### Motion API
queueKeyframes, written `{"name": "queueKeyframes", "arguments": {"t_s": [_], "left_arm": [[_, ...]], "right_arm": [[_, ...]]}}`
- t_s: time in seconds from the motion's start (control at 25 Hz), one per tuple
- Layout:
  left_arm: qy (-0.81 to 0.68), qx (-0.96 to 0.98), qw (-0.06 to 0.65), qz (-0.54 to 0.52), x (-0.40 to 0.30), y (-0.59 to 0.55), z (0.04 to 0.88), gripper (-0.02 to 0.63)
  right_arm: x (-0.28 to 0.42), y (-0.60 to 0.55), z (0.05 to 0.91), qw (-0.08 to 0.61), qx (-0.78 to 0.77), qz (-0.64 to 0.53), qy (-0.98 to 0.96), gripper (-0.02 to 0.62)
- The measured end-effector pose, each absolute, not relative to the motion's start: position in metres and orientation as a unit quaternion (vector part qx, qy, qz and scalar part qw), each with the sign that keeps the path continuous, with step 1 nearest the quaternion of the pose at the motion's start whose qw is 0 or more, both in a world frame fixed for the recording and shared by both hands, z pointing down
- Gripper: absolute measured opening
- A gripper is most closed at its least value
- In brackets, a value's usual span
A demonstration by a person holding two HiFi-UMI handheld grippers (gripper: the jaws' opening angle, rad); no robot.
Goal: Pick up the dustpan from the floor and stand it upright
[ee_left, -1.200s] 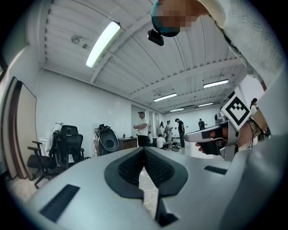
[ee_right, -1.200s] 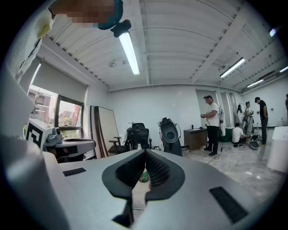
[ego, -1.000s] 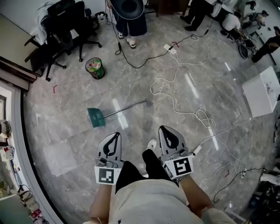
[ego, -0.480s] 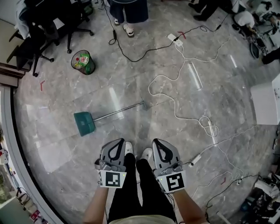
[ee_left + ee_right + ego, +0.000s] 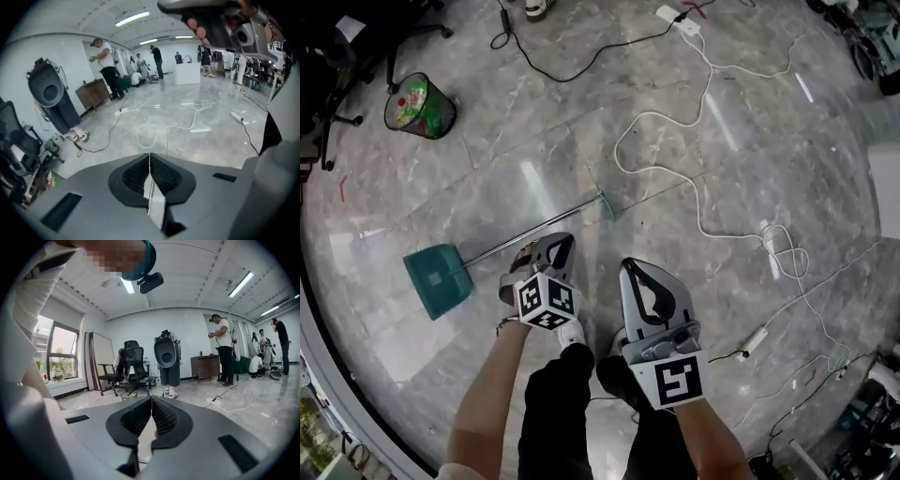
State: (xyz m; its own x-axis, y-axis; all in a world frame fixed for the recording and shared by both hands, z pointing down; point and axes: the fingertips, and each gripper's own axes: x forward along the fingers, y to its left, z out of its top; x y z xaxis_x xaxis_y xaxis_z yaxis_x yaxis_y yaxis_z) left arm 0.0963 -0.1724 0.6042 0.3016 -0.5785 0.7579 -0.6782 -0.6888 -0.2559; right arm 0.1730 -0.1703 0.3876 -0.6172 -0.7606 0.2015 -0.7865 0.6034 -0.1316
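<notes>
Dustpan: the dustpan [image 5: 438, 279] lies flat on the floor [image 5: 750, 122]. Its teal pan is off to the left of the left gripper [image 5: 558, 246], and its metal handle [image 5: 525, 232] runs across just ahead of that gripper's tips.

Left gripper: the jaws are pressed together with nothing between them. Its own view looks out across the room, not down at the handle, so I judge it is held above the floor and not touching the dustpan.

Right gripper: the right gripper [image 5: 630, 267] also has its jaws together and is empty. It is held in front of the person's legs, farther from the handle than the left one.

Done so far: nothing of the task itself. The person stands over the handle, which puts the left gripper near it.

Left to do: everything that counts — part the jaws, bring them down around the handle, clamp, lift, and set the dustpan standing upright.

Stage: by my reading this is the approach, right at the start, and the left gripper is the likelier one to take the handle.

Around: a white cable [image 5: 703, 202] loops over the floor ahead and to the right of the right gripper, near the handle's far end. A green bin [image 5: 420, 105] stands well beyond the pan — neither touches the dustpan.
</notes>
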Motion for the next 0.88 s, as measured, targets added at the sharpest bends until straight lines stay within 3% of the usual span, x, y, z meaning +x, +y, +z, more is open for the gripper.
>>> {"name": "queueKeyframes", "arguments": {"t_s": [0.2, 0.44, 0.68, 0.88], "left_arm": [[-0.336, 0.802, 0.061, 0.49, 0.098, -0.213, 0.758, 0.012], [-0.237, 0.795, 0.087, 0.551, 0.094, -0.224, 0.894, 0.014], [-0.168, 0.773, 0.107, 0.602, 0.079, -0.225, 0.966, 0.06], [-0.155, 0.762, 0.128, 0.615, 0.078, -0.227, 0.993, 0.06]], "right_arm": [[0.193, -0.209, 0.528, 0.097, 0.508, 0.068, -0.853, 0.018], [0.179, -0.23, 0.626, 0.038, 0.562, 0.09, -0.821, 0.017], [0.173, -0.226, 0.681, 0.038, 0.553, 0.065, -0.83, 0.017], [0.184, -0.23, 0.692, 0.027, 0.567, 0.053, -0.821, 0.017]]}}
